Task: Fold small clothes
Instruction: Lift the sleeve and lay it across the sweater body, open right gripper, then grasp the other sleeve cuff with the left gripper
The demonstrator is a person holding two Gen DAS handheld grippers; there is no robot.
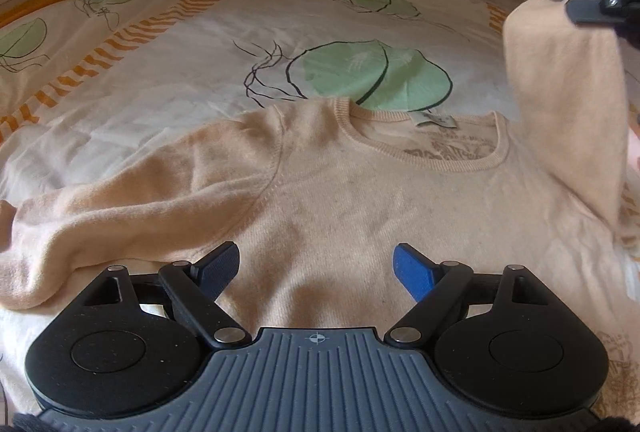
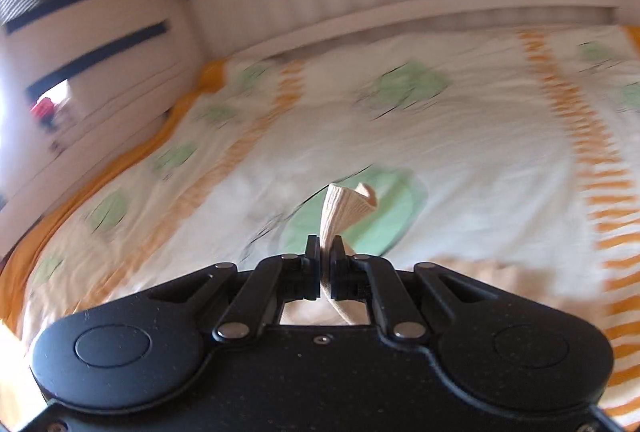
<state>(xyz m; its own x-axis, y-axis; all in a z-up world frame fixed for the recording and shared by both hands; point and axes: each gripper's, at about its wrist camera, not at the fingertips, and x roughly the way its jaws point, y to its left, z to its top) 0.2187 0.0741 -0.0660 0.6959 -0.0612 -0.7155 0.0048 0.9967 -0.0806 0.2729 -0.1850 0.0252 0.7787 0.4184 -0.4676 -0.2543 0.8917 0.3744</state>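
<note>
**A sleeve is held up over the sweater**

A small peach sweater [image 1: 340, 200] is spread flat on a bed cover [image 1: 200, 52]. The cover is white, and green leaves and orange stripes are printed on it. The neck hole of the sweater is turned toward the far side of the bed, and a label can be seen inside it.

1 sleeve [image 1: 100, 232] is laid out flat to the left side. The other sleeve [image 1: 568, 104] is lifted up high at the right side. Its ribbed cuff [image 2: 340, 212] is pinched by the right gripper [image 2: 327, 260]. The jaws of that gripper are closed tight on the cuff, and the end of the cuff can be seen poking out past them. The right wrist view is blurred.

The left gripper [image 1: 316, 272] is held above the lower part of the sweater. Its 2 fingers [image 1: 412, 272] are spread wide apart. Nothing is held between them, and only the sweater is seen below the gap.
</note>
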